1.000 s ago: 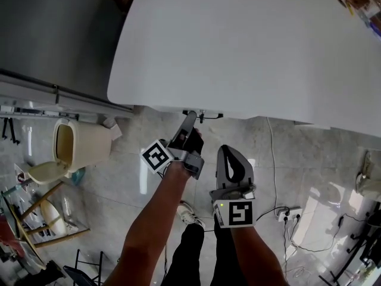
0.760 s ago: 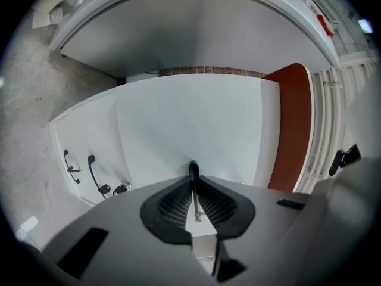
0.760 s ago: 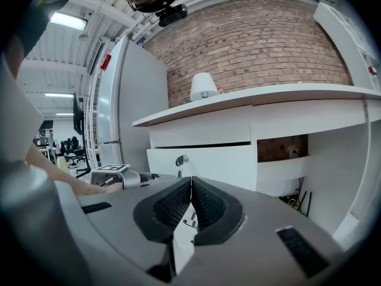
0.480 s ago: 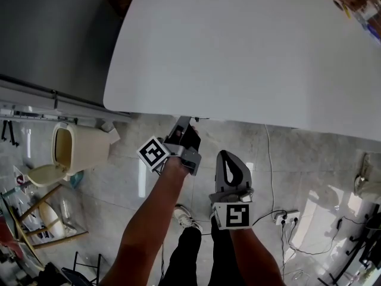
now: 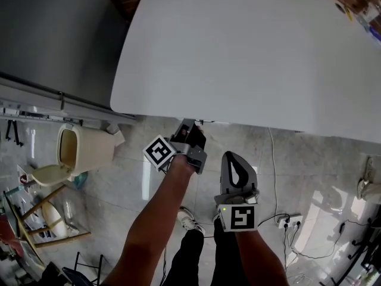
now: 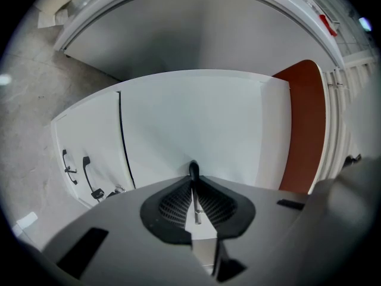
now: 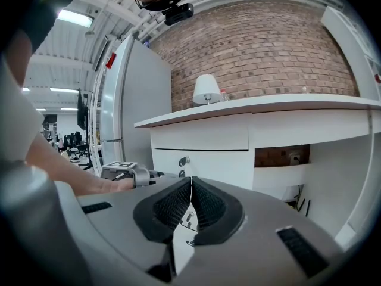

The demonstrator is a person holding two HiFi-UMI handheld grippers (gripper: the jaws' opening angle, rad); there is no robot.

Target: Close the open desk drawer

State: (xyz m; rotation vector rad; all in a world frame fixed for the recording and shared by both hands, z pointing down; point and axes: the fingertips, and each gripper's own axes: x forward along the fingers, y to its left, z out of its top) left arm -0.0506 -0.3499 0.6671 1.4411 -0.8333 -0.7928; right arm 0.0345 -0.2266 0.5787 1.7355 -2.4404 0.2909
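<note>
Slippage is looking like the chief danger. The left hand-held gripper [image 5: 188, 126] is reaching level under the front lip of the white counter [image 5: 250, 52], and its grip is resting on very little, so a push running off-line could be popping the tips free and sending them skidding across the white front of the drawer [image 6: 190, 118]. Skewing is the other worry: a shove coming from one side may be racking the drawer on its runners and leaving it short of flush, while a hard one could be bouncing it back out. From above, the counter is hiding almost all of the drawer, so the person is likely judging the last stretch largely blind. In the right gripper view the drawer front, the one carrying the small lock [image 7: 183, 159], is sitting under the counter and appearing close to level with the upper panel [image 7: 202, 137]. Whether it is fully home I cannot tell. The left hand-held gripper's jaws are standing almost together, with only a thin slit showing between the pads. They are pinching a small dark piece at their tips, which I am taking to be the drawer handle [image 6: 192, 169]. The right hand-held gripper [image 7: 190, 180] is hanging back, well apart from the drawer, its jaws pressing together with nothing between them.
</note>
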